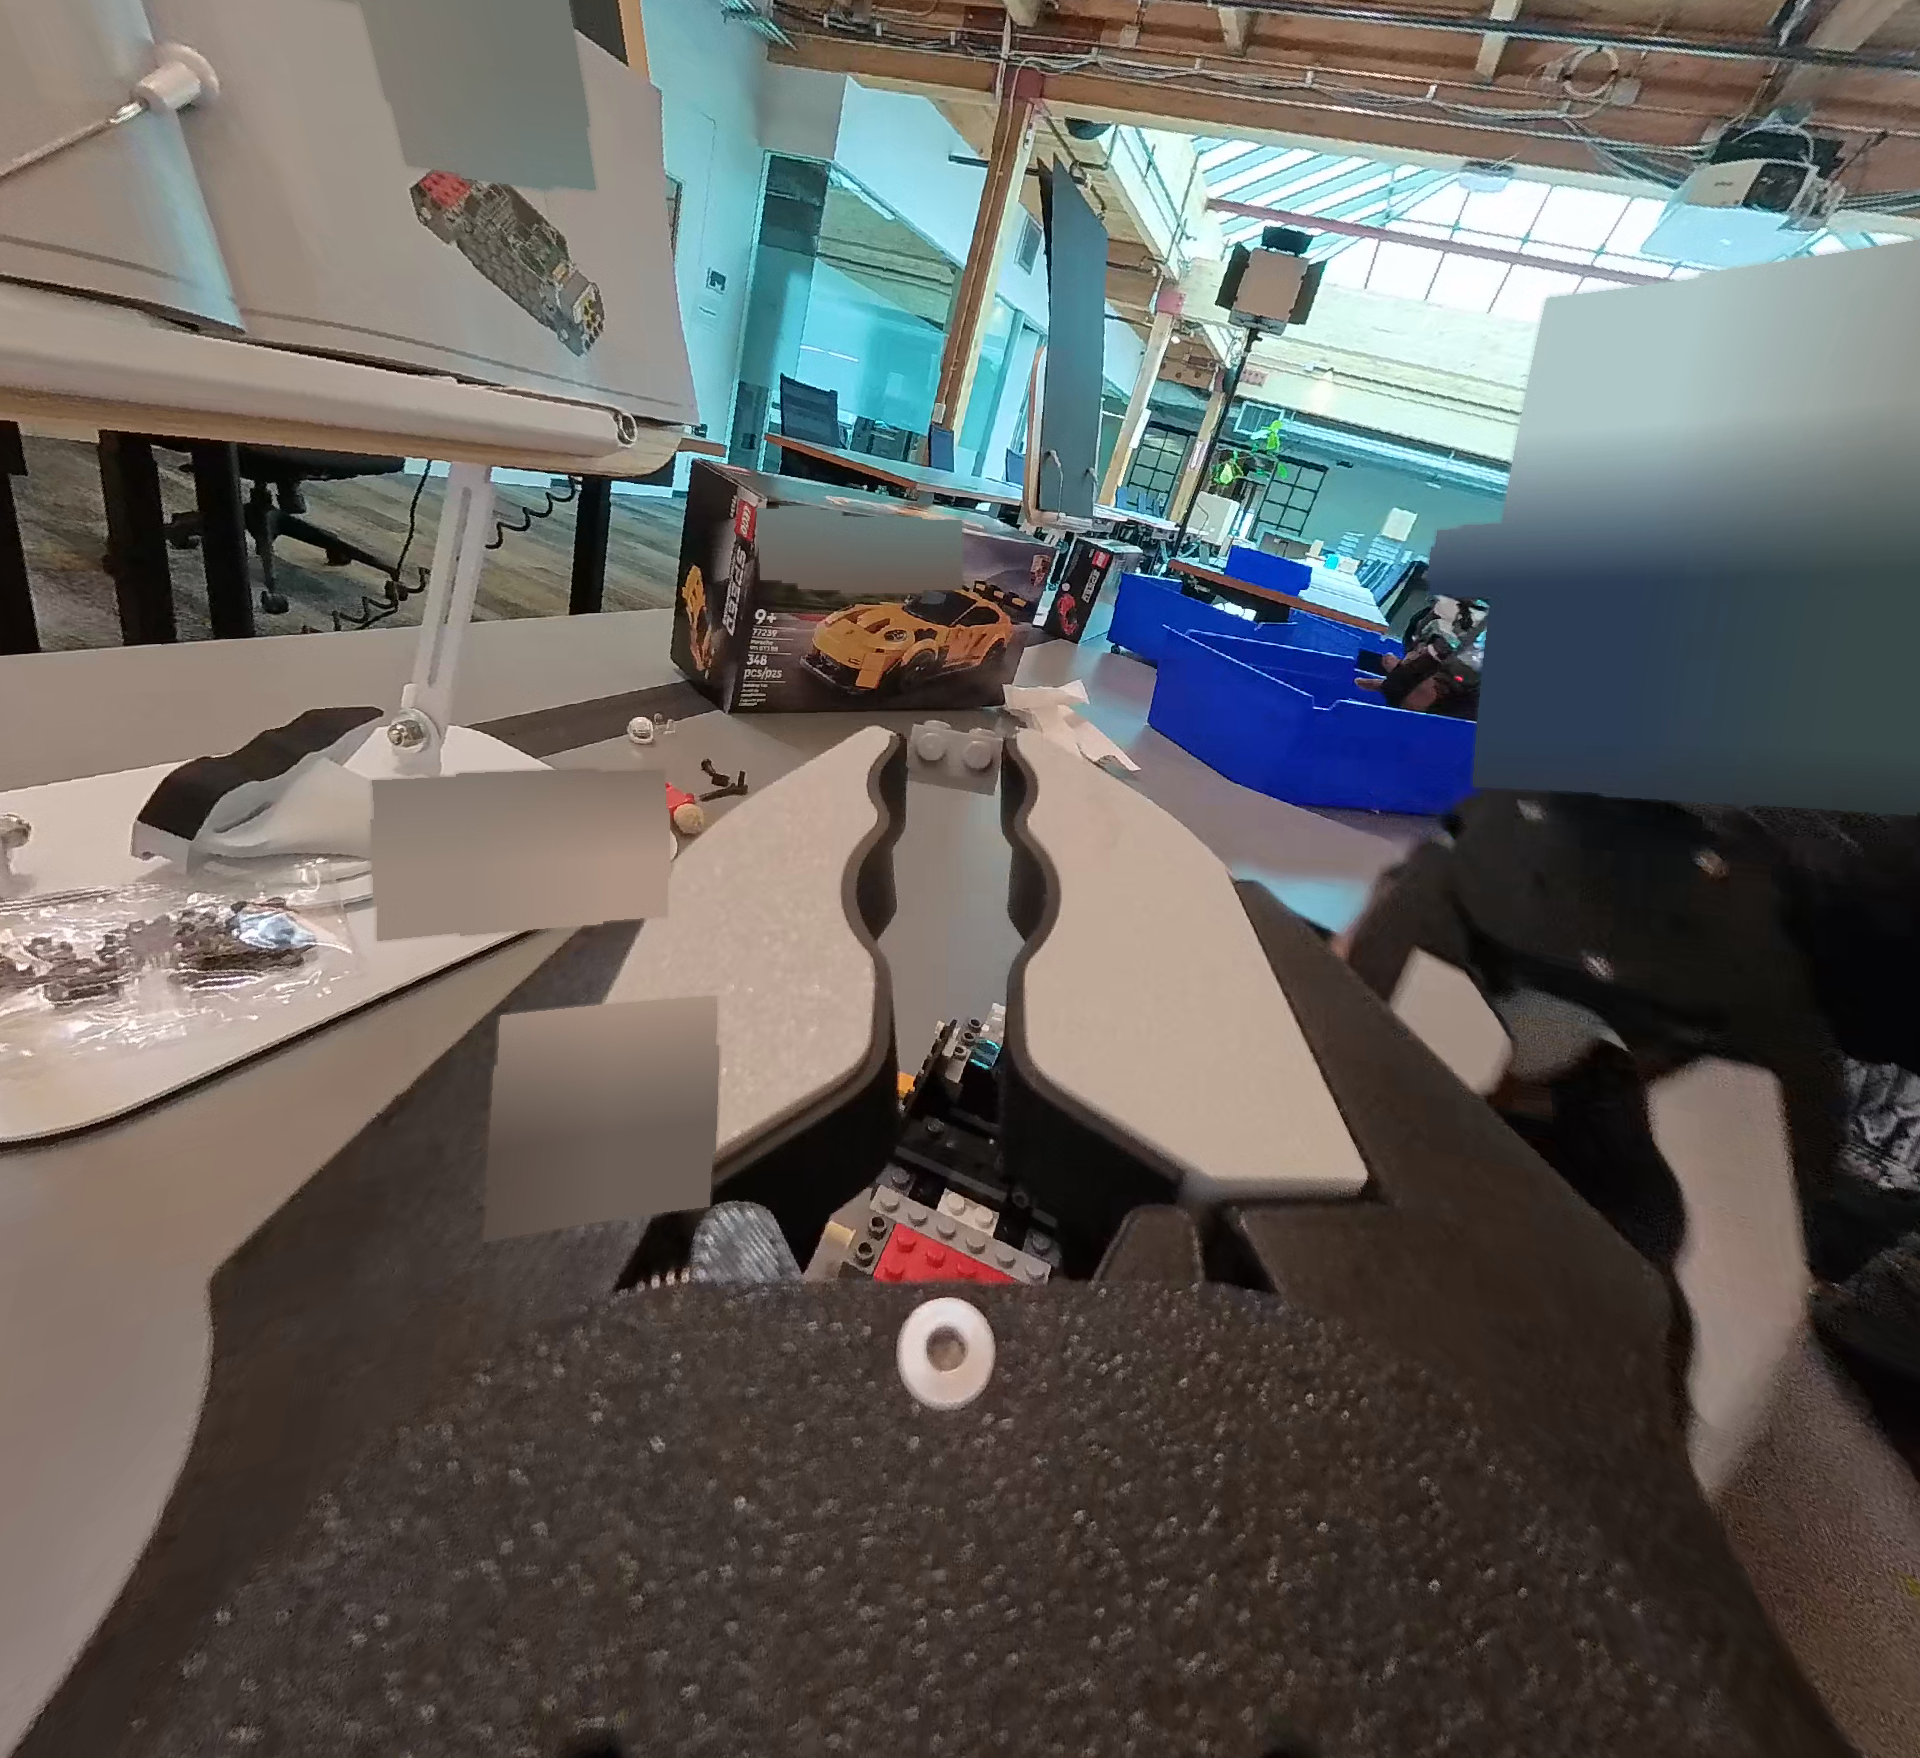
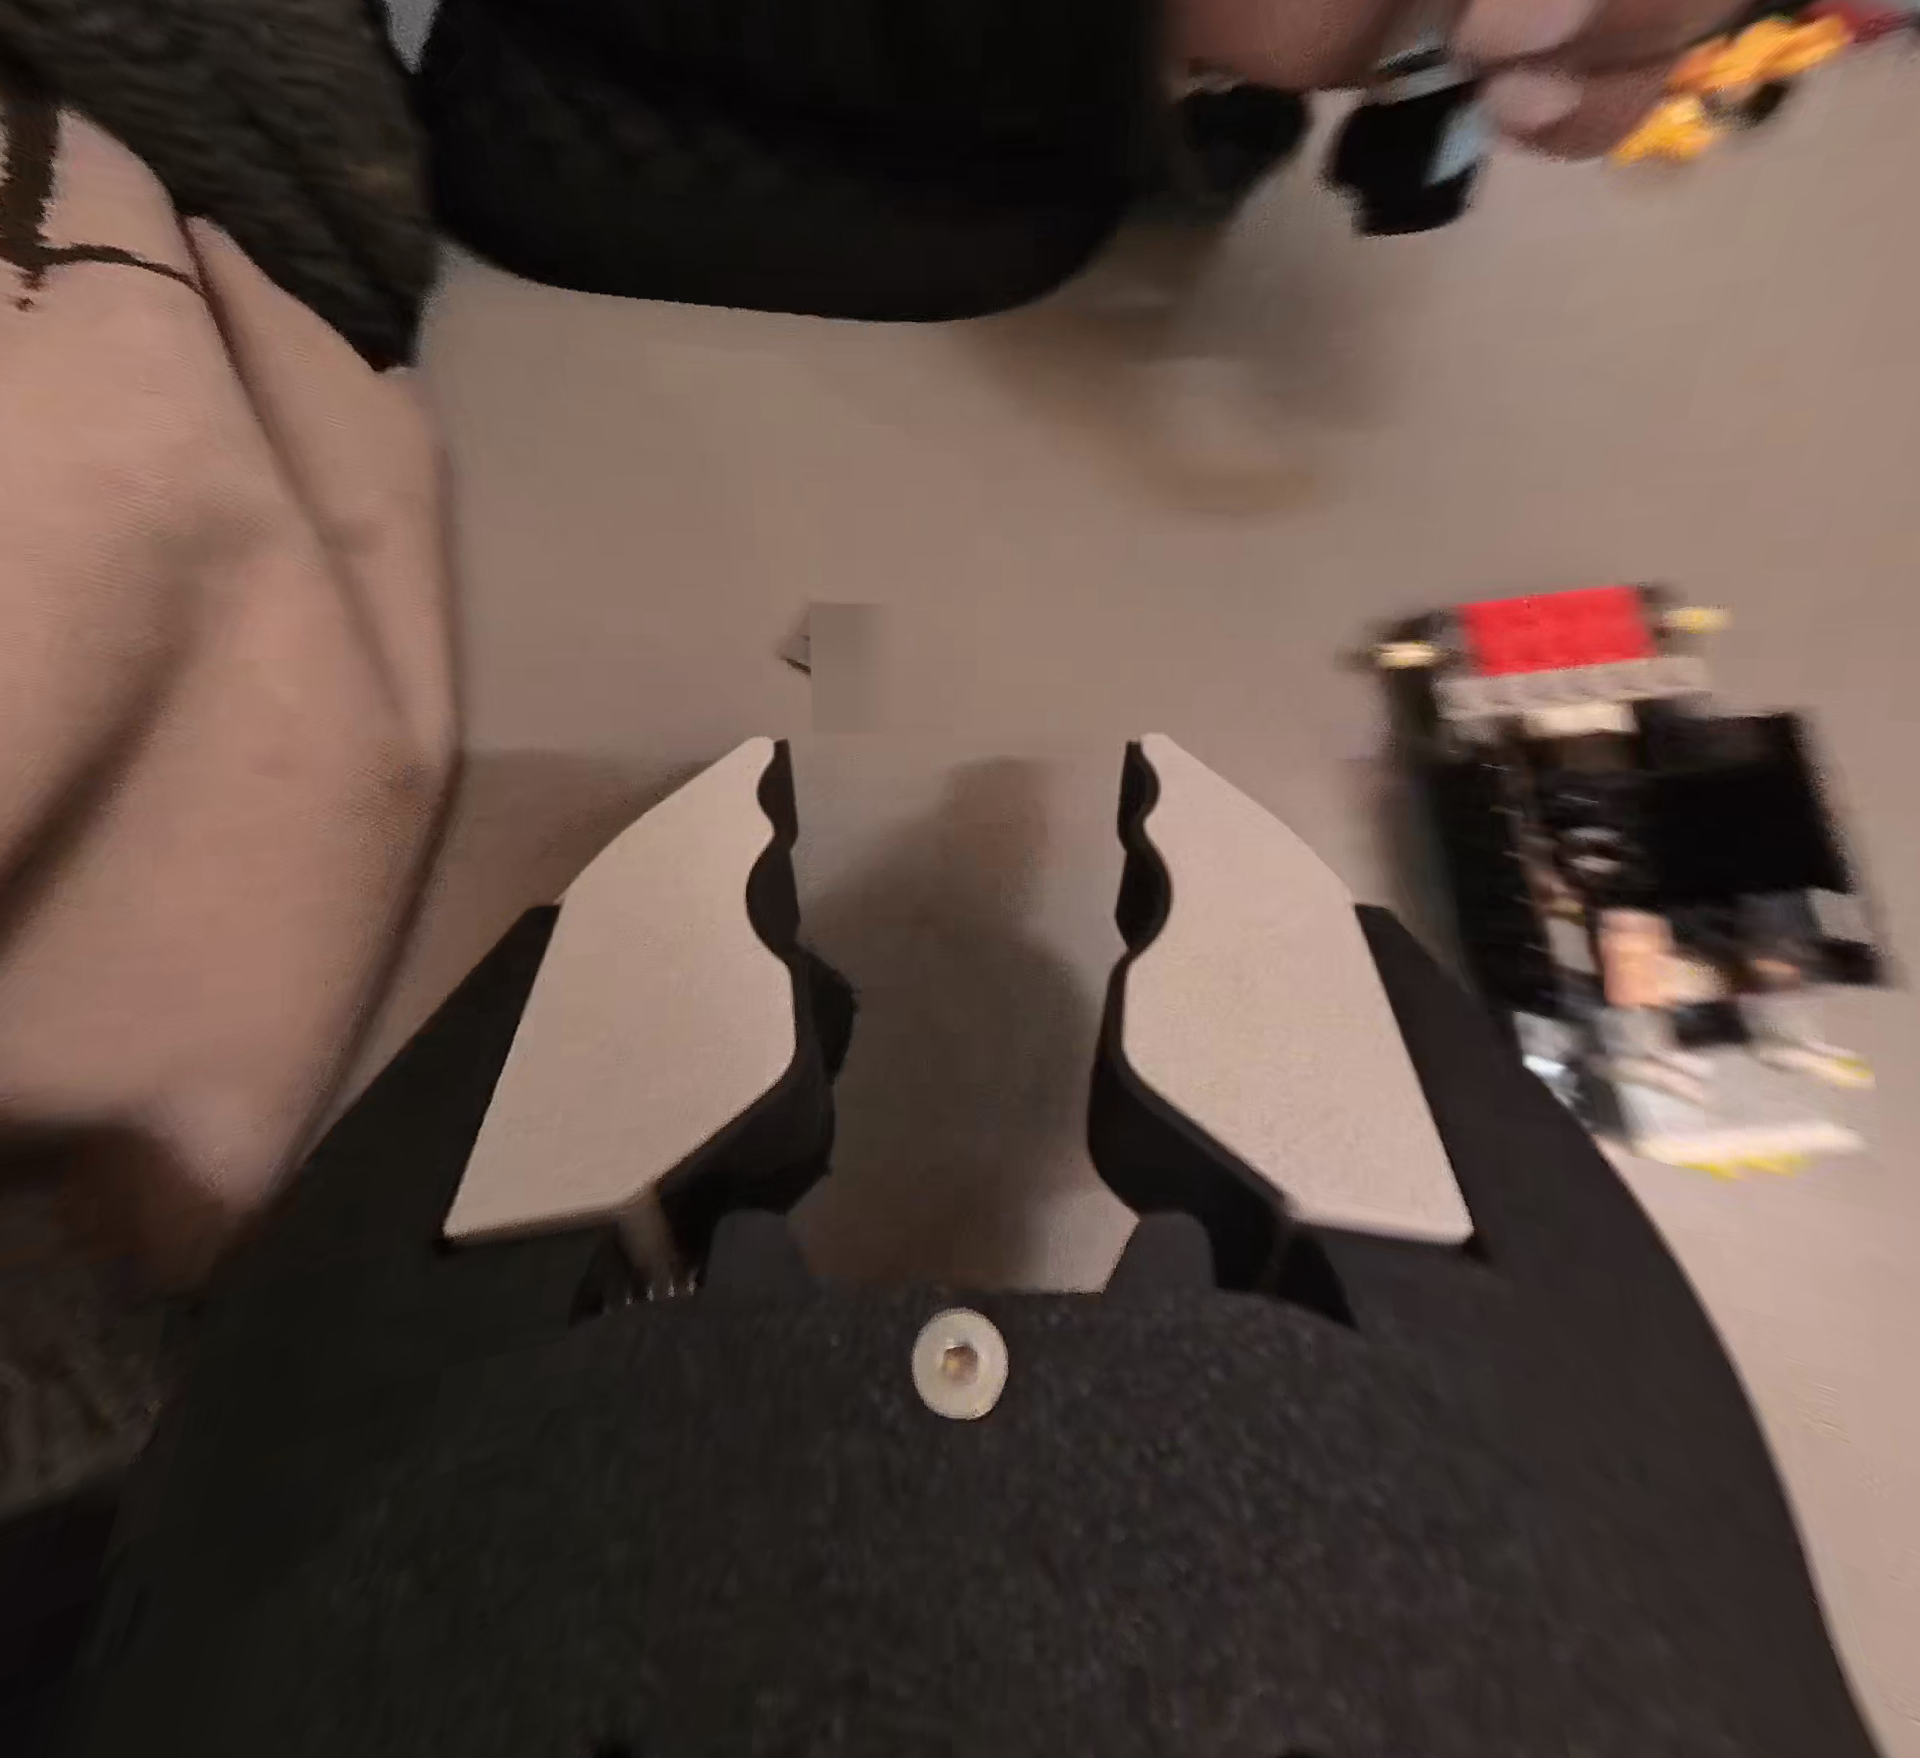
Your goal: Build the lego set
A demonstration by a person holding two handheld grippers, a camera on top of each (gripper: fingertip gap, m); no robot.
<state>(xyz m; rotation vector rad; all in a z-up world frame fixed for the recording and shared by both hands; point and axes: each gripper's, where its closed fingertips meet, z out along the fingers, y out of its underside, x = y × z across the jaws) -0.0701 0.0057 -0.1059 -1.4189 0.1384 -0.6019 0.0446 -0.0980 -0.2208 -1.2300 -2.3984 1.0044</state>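
My left gripper is shut on a small light-grey two-stud plate, pinched between its fingertips and held up above the table. Below it, through the gap between the fingers, shows the partly built car, black with red and grey plates. In the right wrist view the same build lies on the table to the right, blurred. My right gripper is open and empty over bare tabletop. It also shows blurred in the left wrist view. The left gripper's black body fills the top of the right wrist view.
The set's box stands at the back, with torn white paper beside it. Blue bins sit at back right. An instruction booklet on a stand is at left, over a bag of dark parts. Small loose parts lie nearby.
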